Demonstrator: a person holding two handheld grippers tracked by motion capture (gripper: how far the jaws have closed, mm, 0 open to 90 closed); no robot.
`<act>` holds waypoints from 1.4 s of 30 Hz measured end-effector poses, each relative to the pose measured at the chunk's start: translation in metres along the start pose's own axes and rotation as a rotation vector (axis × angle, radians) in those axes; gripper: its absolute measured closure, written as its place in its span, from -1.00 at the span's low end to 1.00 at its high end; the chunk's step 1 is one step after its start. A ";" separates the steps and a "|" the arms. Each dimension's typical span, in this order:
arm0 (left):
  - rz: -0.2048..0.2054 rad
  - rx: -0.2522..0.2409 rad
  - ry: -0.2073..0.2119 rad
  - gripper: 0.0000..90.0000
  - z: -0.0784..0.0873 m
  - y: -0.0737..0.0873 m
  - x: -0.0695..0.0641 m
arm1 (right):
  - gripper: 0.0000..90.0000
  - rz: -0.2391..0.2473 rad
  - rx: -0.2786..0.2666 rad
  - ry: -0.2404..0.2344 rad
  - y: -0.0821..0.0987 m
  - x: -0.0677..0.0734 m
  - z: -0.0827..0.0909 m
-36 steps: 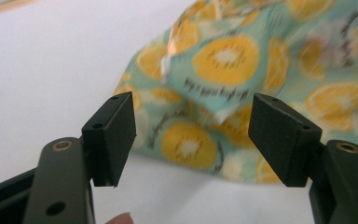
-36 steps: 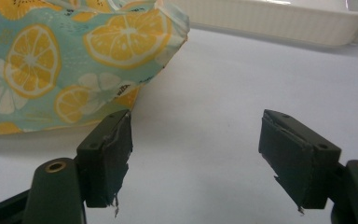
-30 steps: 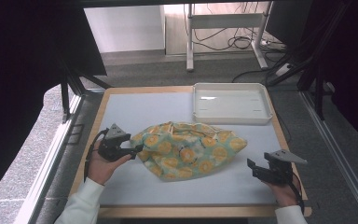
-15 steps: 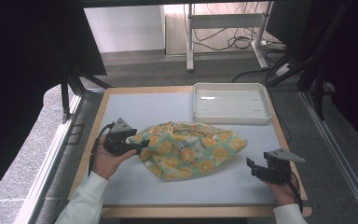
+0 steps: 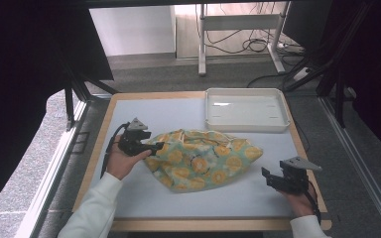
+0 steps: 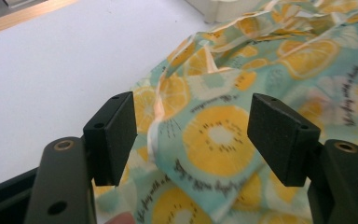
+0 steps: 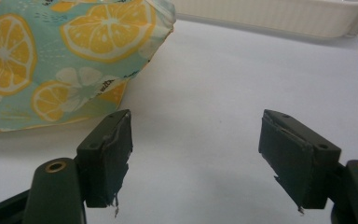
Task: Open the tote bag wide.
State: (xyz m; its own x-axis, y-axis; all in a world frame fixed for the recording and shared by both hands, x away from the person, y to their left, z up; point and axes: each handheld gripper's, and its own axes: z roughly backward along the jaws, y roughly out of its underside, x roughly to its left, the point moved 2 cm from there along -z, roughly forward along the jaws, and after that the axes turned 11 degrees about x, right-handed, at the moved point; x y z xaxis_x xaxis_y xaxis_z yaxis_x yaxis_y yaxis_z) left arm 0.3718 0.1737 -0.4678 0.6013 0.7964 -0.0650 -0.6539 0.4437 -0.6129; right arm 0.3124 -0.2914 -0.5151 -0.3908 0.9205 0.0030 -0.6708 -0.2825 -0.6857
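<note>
Cloth: a crumpled cloth printed with yellow lemon slices on pale turquoise lies in a heap on the middle of the counter, just in front of the tray. Folds run across its top; its right end tapers to a rounded corner.

Left claw: the left claw sits at the cloth's left edge, held in the person's left hand, pointing right toward the heap. In the left gripper view the jaws stand wide apart with a raised fold of the cloth between them. The pads do not press on the fabric; a gap shows on each side. Not gripping.

Right claw: the right claw rests near the counter's front right corner, held in the right hand, pointing left toward the cloth. In the right gripper view the jaws are spread wide over bare counter surface, nothing between them. The cloth's right end lies near, ahead and to the left of the jaws, not touching them.

Tray: a white rectangular tray stands at the back right of the counter, its near wall just beside the cloth's far edge. Its long side wall runs across the top of the right gripper view.

Counter: pale grey-blue top with a light wooden border.

Sleeves: white sleeve on the left forearm, entering from the bottom edge.
</note>
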 end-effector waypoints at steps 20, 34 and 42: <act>-0.033 0.019 0.010 -0.12 -0.048 -0.039 0.023 | -0.42 -0.007 0.014 0.018 0.001 -0.004 -0.002; -0.044 0.069 0.086 -0.08 -0.078 -0.042 0.029 | -0.42 -0.019 0.022 0.011 0.002 -0.006 -0.003; -0.083 0.120 0.109 0.38 -0.093 -0.038 0.024 | -0.42 -0.025 0.029 0.018 0.003 -0.009 -0.004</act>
State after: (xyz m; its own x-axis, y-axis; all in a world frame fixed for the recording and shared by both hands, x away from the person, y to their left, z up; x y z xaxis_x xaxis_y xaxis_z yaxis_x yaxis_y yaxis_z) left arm 0.4534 0.1375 -0.5196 0.6978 0.7082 -0.1071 -0.6458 0.5574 -0.5218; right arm 0.3161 -0.2993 -0.5205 -0.3623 0.9320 0.0069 -0.6986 -0.2666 -0.6639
